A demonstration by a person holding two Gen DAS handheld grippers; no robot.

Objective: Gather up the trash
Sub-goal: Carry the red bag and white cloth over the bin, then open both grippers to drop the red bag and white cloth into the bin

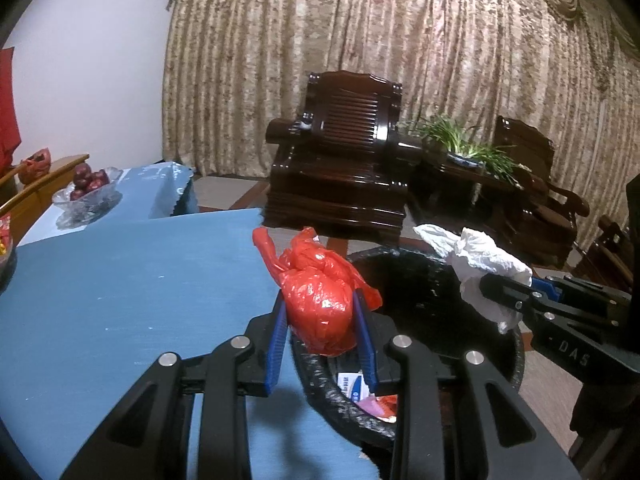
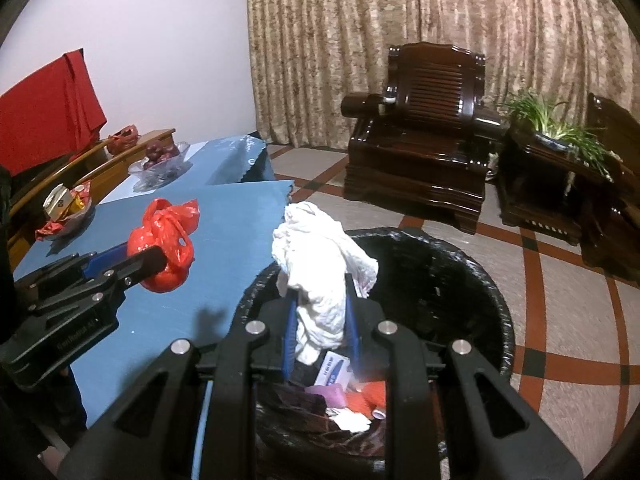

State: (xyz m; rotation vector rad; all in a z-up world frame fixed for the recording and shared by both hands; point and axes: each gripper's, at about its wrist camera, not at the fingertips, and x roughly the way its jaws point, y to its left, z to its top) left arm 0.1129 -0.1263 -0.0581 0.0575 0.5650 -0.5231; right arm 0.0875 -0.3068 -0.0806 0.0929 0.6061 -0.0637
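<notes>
My left gripper (image 1: 320, 300) is shut on a knotted red plastic bag (image 1: 320, 296) and holds it at the table's edge, by the near rim of the bin; the bag also shows in the right wrist view (image 2: 164, 240). My right gripper (image 2: 320, 292) is shut on a crumpled white tissue (image 2: 316, 264) and holds it above the open black-lined trash bin (image 2: 440, 264). The tissue also shows in the left wrist view (image 1: 476, 264), over the bin (image 1: 420, 280). Several scraps lie inside the bin (image 2: 340, 392).
A blue-covered table (image 1: 120, 300) lies to the left of the bin. On it stand a glass bowl of red fruit (image 2: 160, 160) and a dish of wrappers (image 2: 68, 208). A dark wooden armchair (image 2: 424, 152) and a side table with a plant (image 2: 560, 136) stand beyond on the tiled floor.
</notes>
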